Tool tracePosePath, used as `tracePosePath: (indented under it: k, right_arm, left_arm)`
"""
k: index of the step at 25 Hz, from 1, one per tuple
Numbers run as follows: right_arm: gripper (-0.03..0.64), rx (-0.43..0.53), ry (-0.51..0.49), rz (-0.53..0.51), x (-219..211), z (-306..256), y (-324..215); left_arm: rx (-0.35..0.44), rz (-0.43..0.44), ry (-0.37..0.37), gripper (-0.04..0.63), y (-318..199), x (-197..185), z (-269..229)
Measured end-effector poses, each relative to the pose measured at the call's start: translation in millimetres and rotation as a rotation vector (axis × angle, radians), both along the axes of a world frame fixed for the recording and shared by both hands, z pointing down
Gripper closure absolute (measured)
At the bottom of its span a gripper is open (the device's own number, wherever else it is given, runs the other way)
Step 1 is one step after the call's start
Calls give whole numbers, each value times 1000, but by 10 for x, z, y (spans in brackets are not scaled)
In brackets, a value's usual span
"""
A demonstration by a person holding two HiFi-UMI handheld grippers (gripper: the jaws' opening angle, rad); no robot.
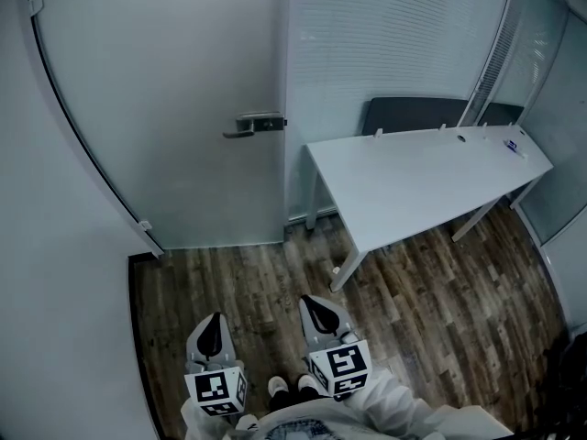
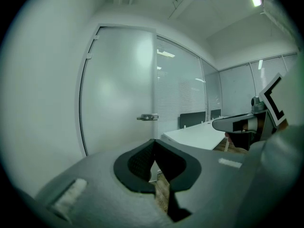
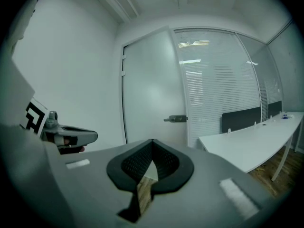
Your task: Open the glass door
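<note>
Both low, side by side: left gripper (image 1: 216, 319), right gripper (image 1: 314, 302), facing glass door (image 1: 165, 81); fingers (image 3: 134, 162) pressed together.

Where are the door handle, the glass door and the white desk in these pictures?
door handle (image 1: 252, 126), head view, where the lever meets its plate.
glass door (image 1: 174, 99), head view, middle of the frosted pane.
white desk (image 1: 413, 181), head view, bare tabletop.

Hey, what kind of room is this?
Likely a small office or meeting room: a frosted glass door with a lever handle, a long white desk, and a glass wall with blinds.
</note>
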State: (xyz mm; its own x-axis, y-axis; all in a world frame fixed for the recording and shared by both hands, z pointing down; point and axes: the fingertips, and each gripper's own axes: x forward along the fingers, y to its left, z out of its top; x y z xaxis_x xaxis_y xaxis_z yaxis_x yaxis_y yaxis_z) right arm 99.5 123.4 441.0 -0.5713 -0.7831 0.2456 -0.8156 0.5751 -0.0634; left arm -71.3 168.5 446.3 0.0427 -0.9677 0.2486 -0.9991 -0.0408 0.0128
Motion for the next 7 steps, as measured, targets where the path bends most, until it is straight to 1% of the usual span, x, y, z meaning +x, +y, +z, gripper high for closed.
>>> tracePosePath:
  k: [7]
  right_arm:
    - [614,2,-16,-3,31,-15,-27]
  left_arm:
    - [-6,-1,1,591,-24,46,1]
